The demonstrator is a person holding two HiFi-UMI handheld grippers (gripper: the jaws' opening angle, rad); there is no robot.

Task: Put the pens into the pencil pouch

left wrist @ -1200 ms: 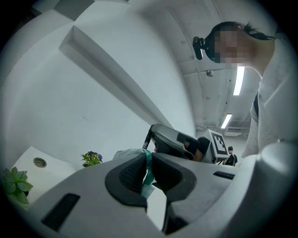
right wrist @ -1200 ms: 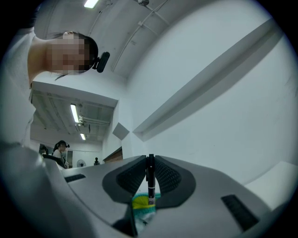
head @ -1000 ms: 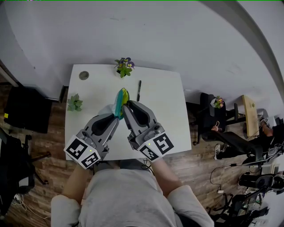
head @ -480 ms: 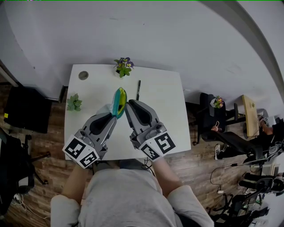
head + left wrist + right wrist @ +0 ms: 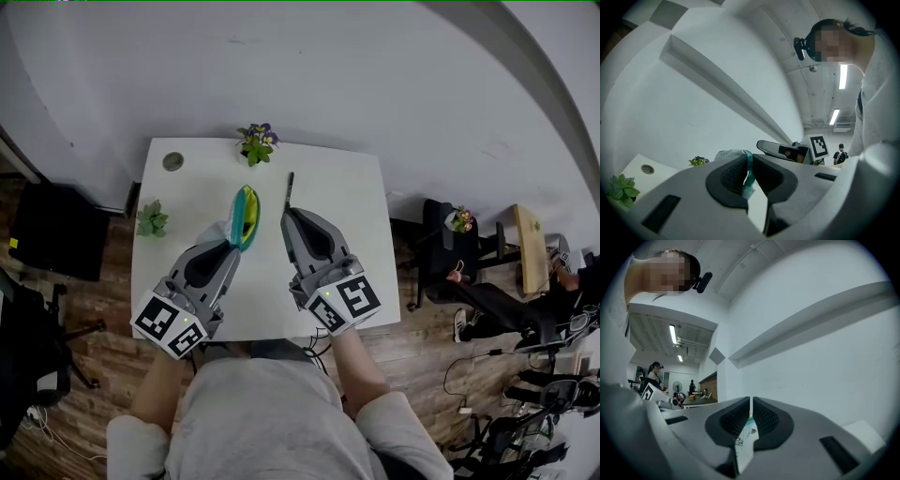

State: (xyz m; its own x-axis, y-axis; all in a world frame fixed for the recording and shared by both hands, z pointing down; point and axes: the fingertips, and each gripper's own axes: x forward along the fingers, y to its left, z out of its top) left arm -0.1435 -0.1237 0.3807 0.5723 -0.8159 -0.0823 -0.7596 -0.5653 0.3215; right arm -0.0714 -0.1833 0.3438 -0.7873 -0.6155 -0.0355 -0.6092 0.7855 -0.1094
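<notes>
Pinching the near edge of the pencil pouch, the left claw had its jaws almost together on the teal fabric. It held the pouch tipped up on the white table, left of the frame's centre. The right claw sat apart from the pouch, its jaws drawn to a thin slit. A pale strip with small marks showed in that slit; whether it was something held or only table seen through the gap could not be told. One black pen lay just beyond the right claw's tips, toward the top of the frame. Its long axis ran up and down the picture, nearly in line with that claw. The right hand was plainly the nearer one. Taking the pen would probably call for those jaws to open and slide either side of the barrel's near end.
</notes>
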